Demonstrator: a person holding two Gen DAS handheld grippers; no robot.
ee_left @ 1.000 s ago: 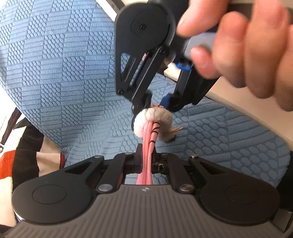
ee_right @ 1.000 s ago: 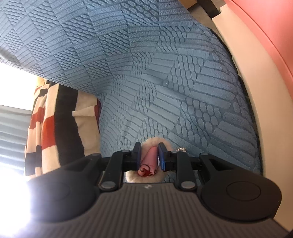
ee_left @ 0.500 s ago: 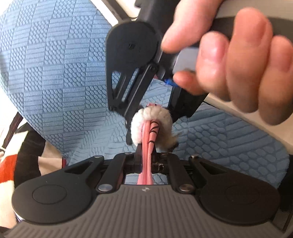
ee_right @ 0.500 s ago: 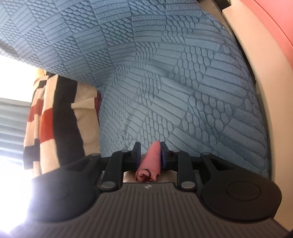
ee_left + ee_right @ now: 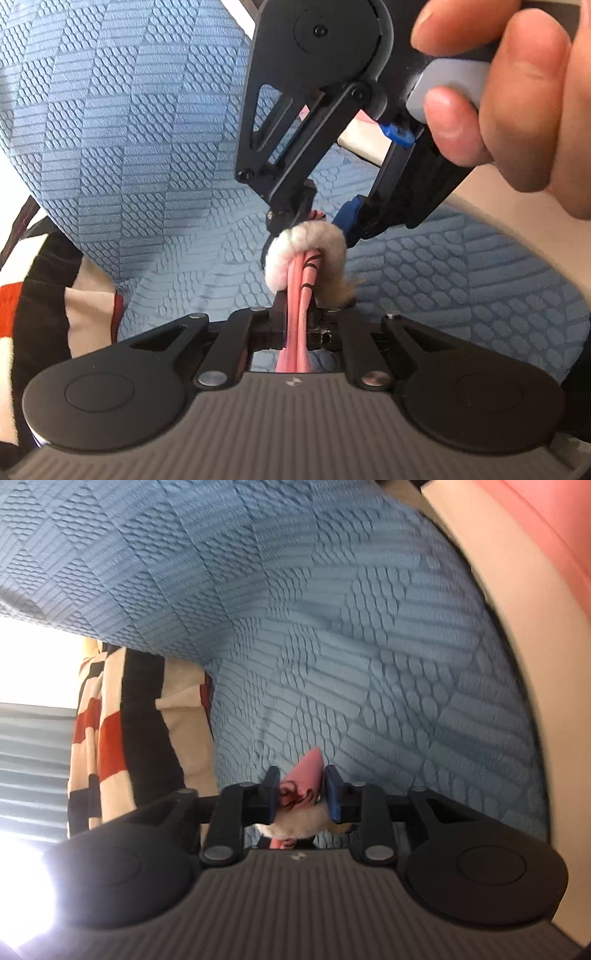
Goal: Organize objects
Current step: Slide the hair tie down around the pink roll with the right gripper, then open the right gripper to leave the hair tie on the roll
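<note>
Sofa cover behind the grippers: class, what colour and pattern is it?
The sofa cover is light blue with embossed geometric blocks, clearest in the right wrist view.

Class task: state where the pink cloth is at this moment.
The pink cloth is held in mid-air over the blue cover, gripped by the left gripper and right gripper, passing through a white fluffy ring.

Two close wrist views – shared blue cushion (image 5: 129,155).

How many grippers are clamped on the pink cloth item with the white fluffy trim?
2. The left gripper pinches the pink cloth item with white fluffy trim at its near end; the right gripper grips its far end from above, over the blue textured cushion.
</note>
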